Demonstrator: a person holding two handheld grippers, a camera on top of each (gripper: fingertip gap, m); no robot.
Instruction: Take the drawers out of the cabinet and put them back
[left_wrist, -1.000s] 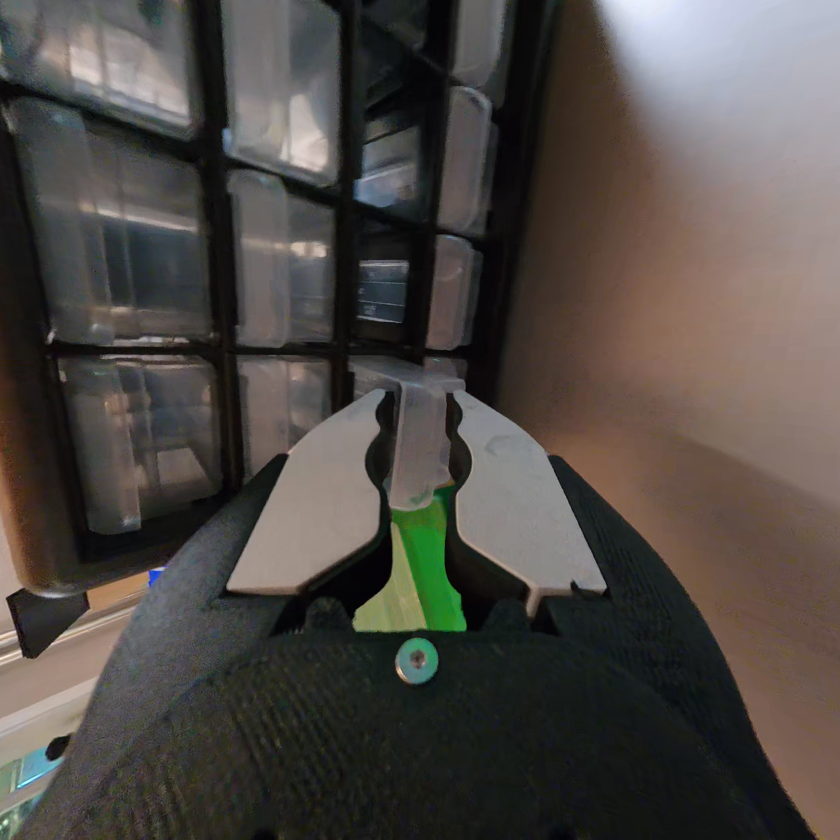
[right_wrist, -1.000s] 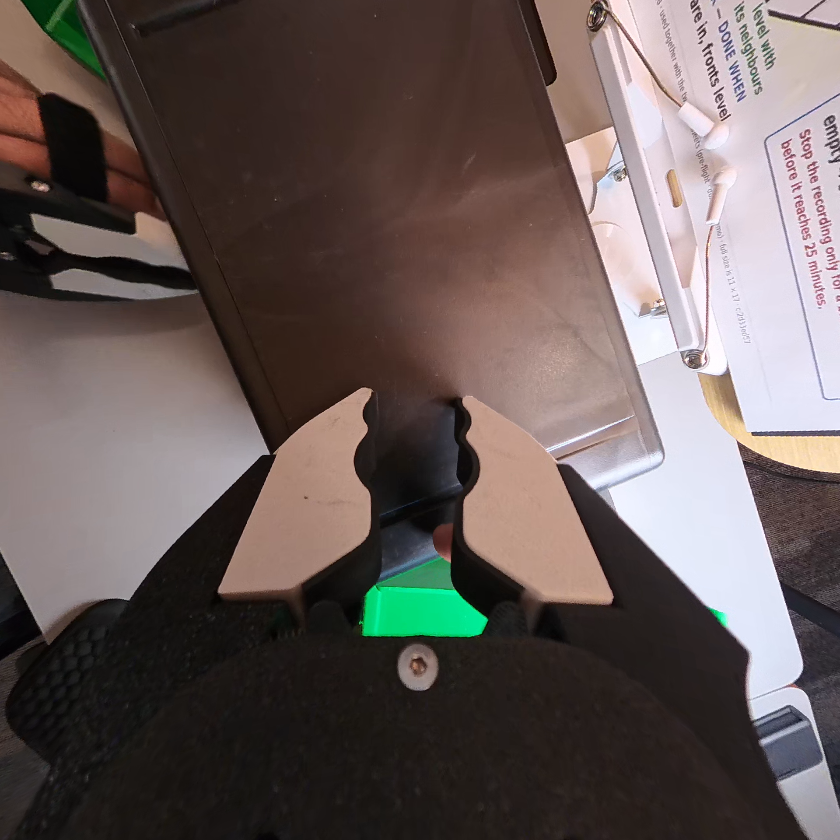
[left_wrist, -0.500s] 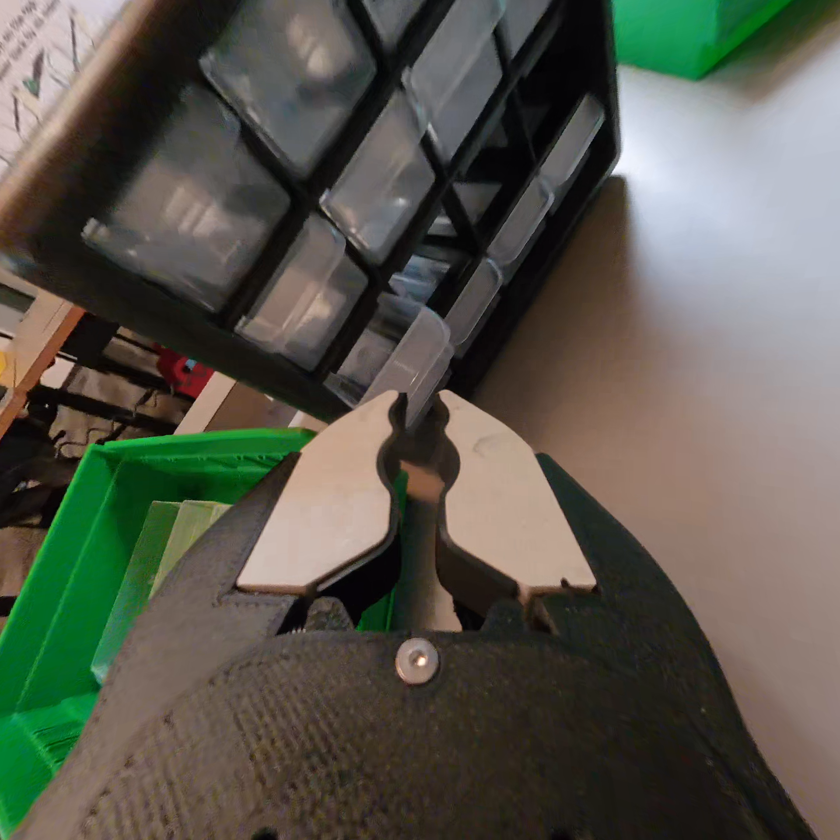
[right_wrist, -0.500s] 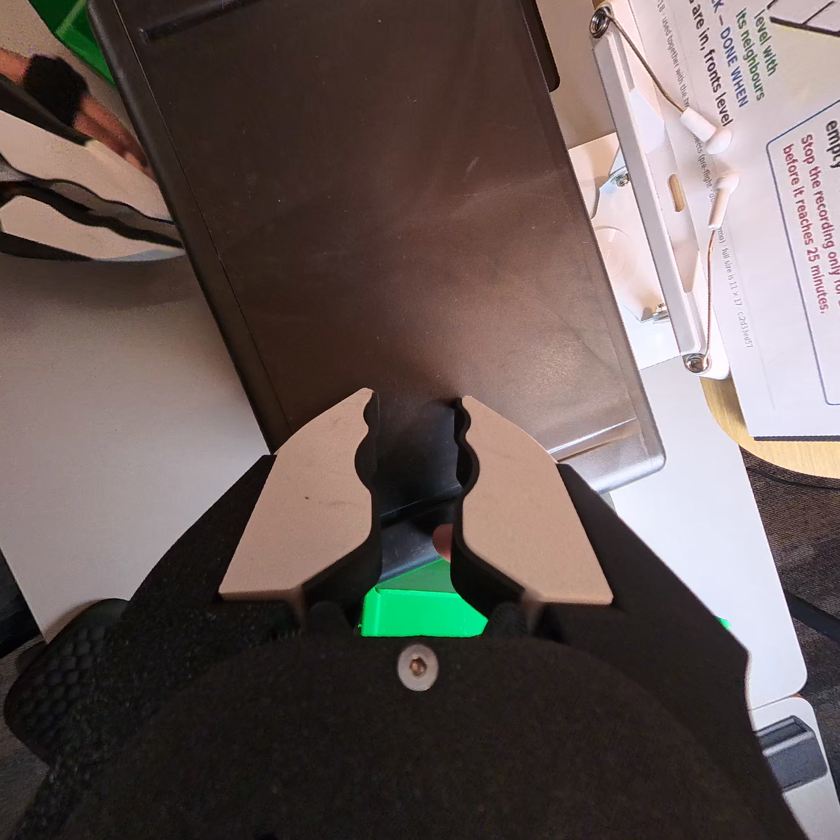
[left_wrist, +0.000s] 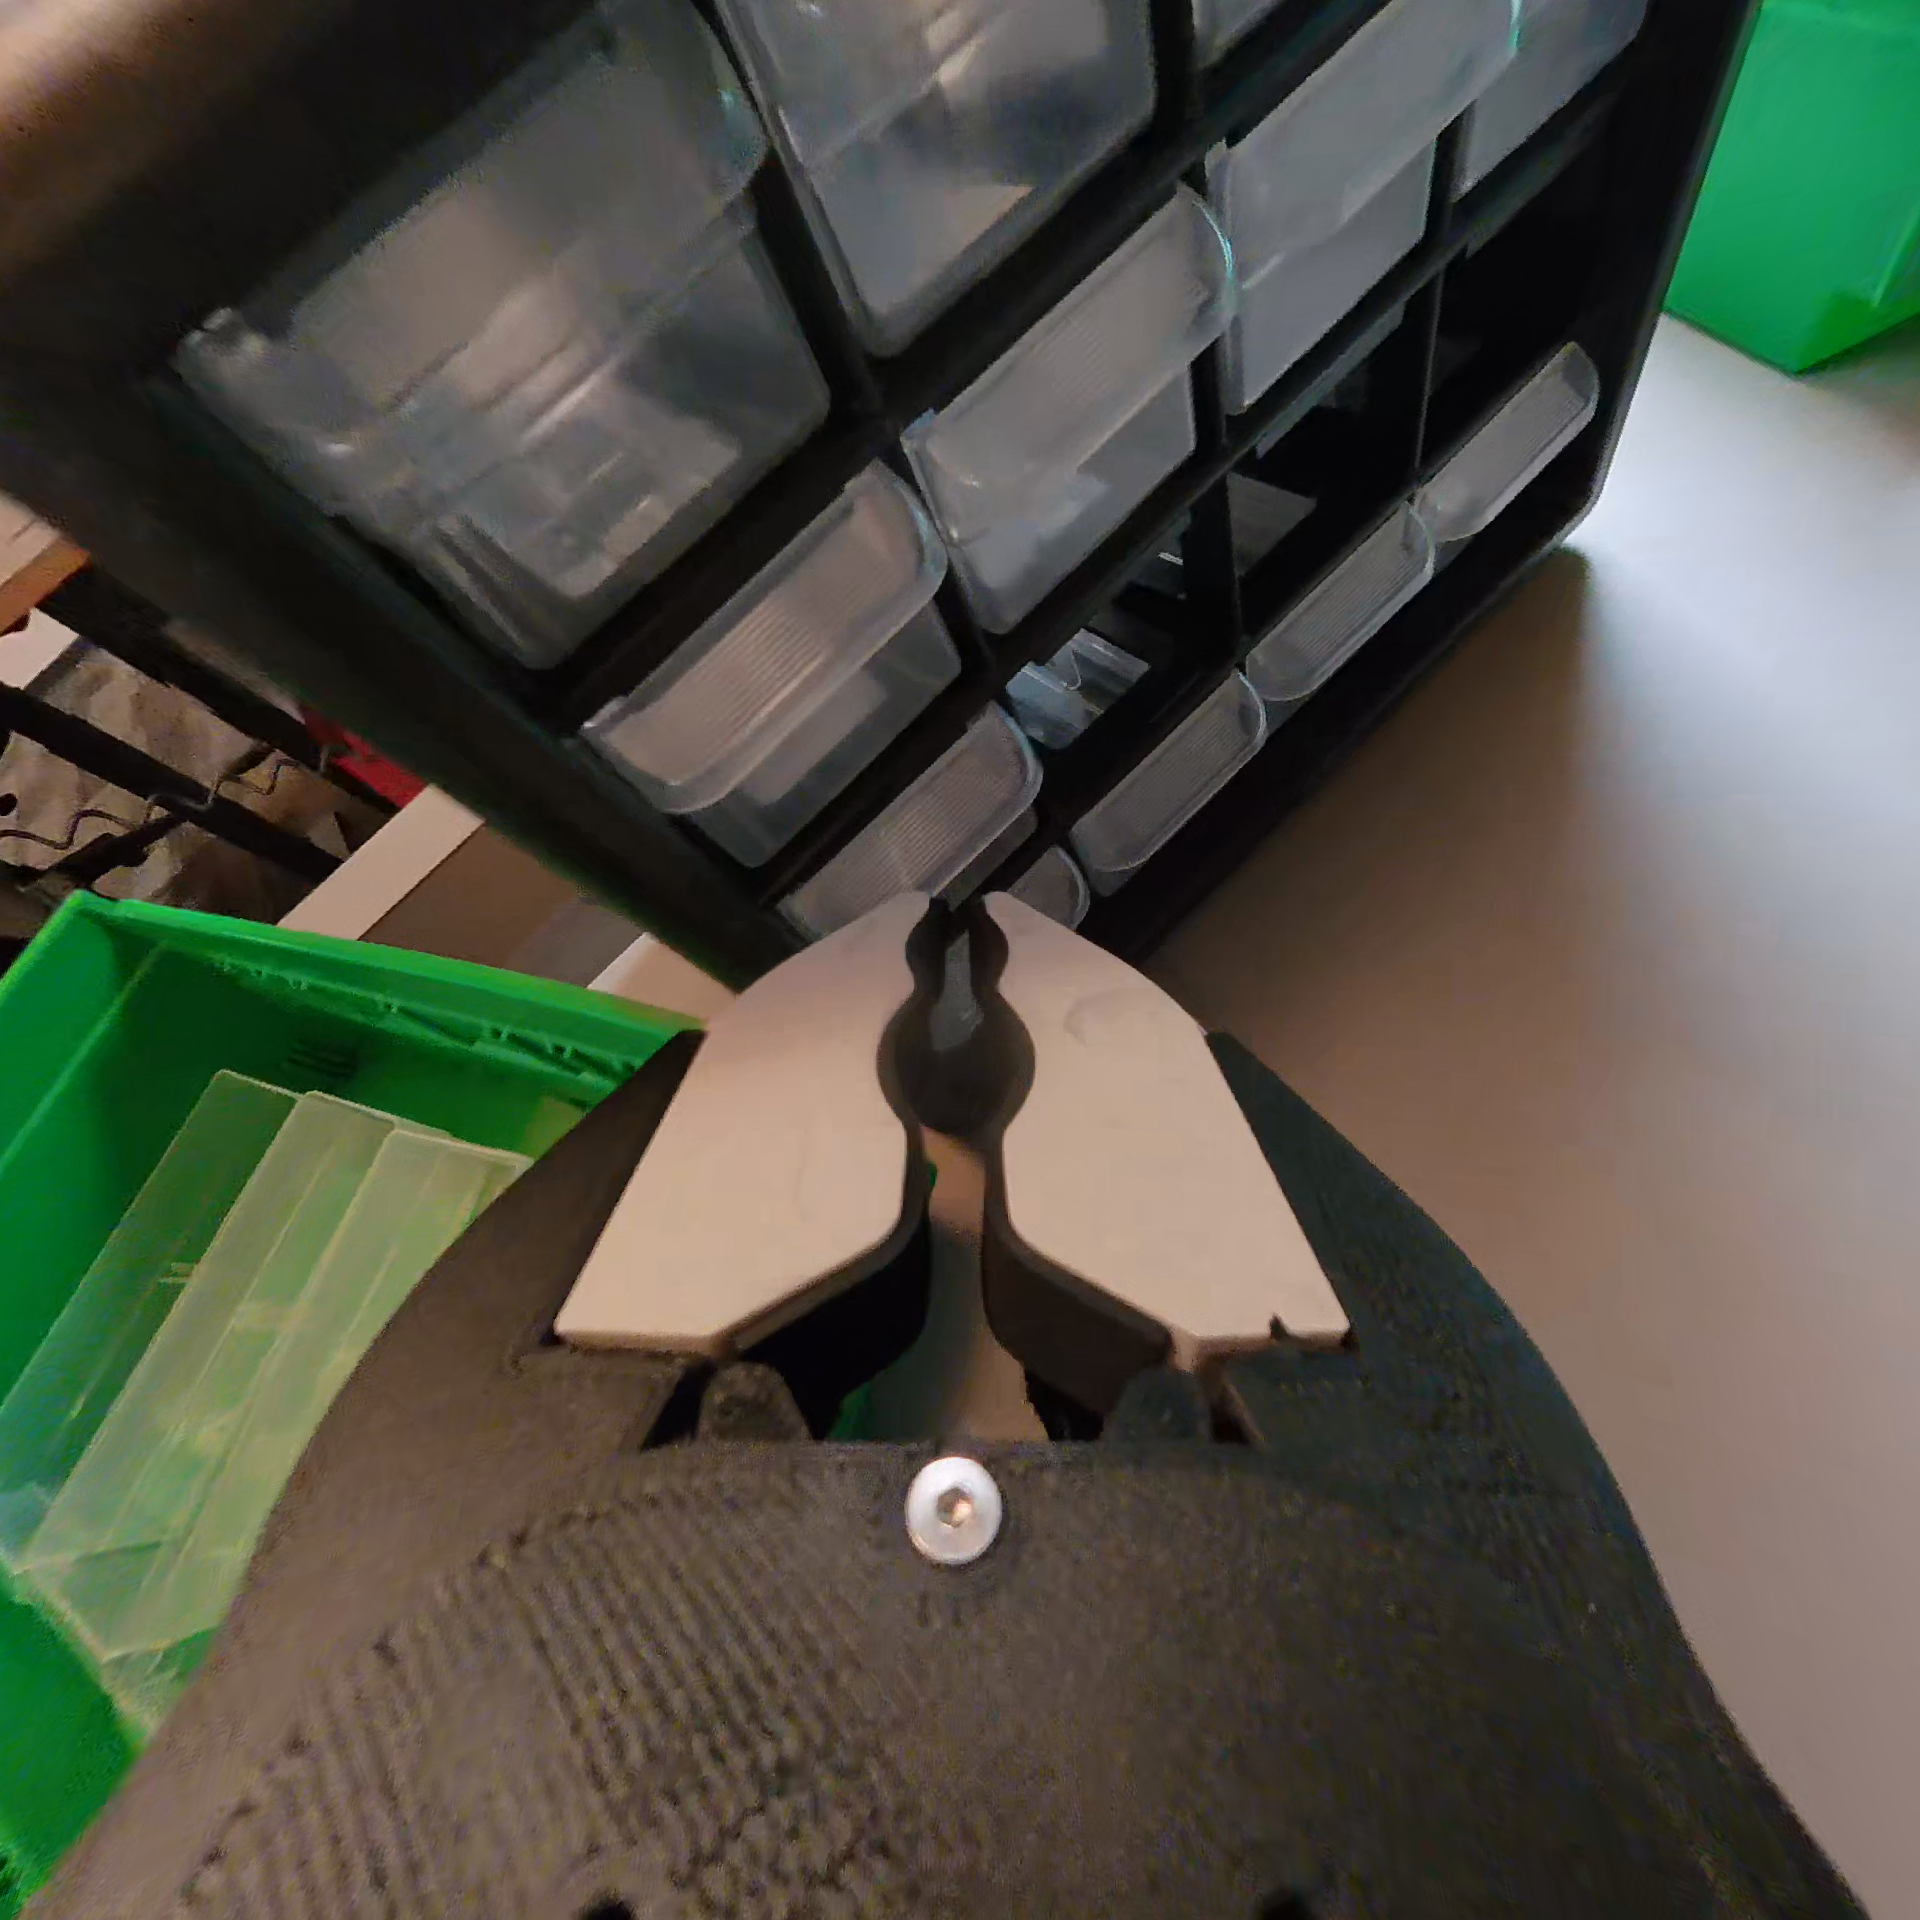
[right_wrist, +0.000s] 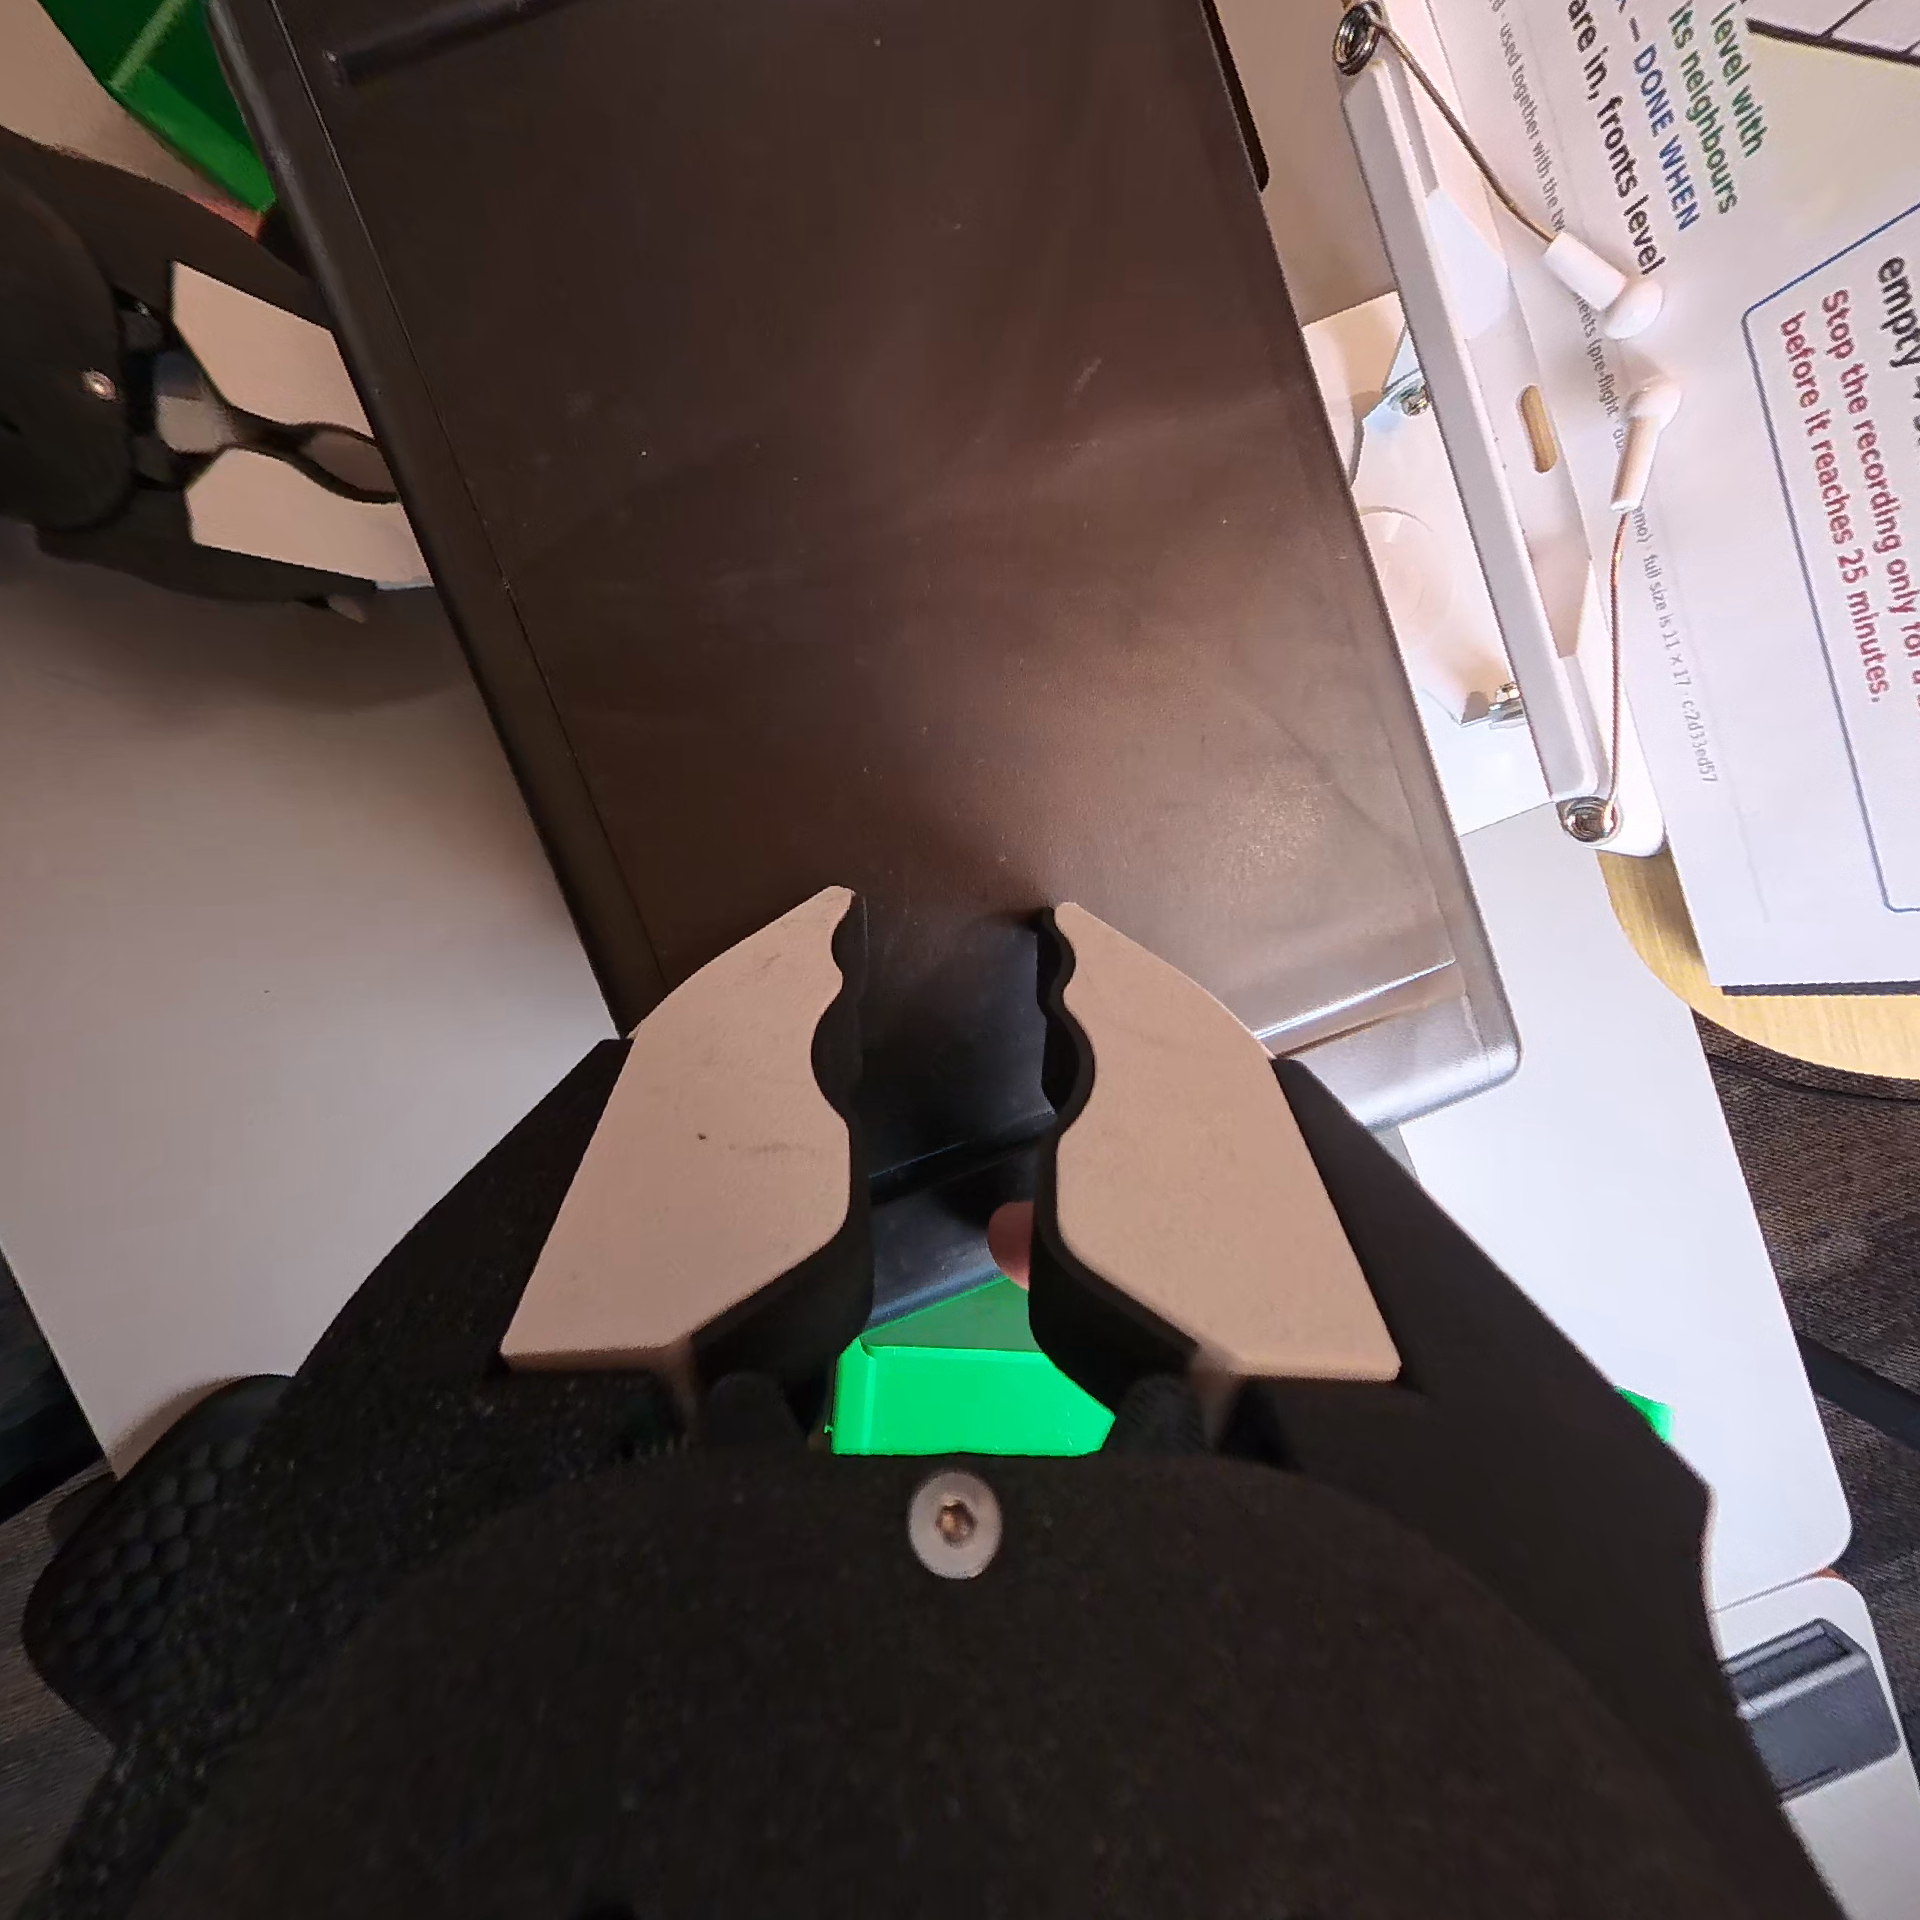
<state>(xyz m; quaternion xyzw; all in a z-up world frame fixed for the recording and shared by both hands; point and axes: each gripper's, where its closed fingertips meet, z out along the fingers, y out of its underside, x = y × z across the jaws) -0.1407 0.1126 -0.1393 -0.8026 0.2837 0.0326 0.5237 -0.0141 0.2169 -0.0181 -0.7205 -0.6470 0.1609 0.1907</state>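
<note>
Grey tabletop (left_wrist: 1558, 935) lies clear right of the left gripper (left_wrist: 958, 914), clenched empty before the black drawer cabinet (left_wrist: 1621, 312). Right gripper (right_wrist: 948, 914) straddles the cabinet's top edge; contact indeterminate.

1. Showing on the left gripper (left_wrist: 958, 914) two flat pale grey fingers (left_wrist: 769, 1132) with wavy black inner edges.
2. Sitting behind those fingers, a textured black printed housing (left_wrist: 935, 1704) bearing one silver screw (left_wrist: 953, 1509) on its centreline.
3. Repeating on the right gripper (right_wrist: 948, 914): pale grey fingers (right_wrist: 707, 1153), scalloped black inner pads, a matte black body (right_wrist: 831, 1714), a single silver screw (right_wrist: 953, 1521).
</note>
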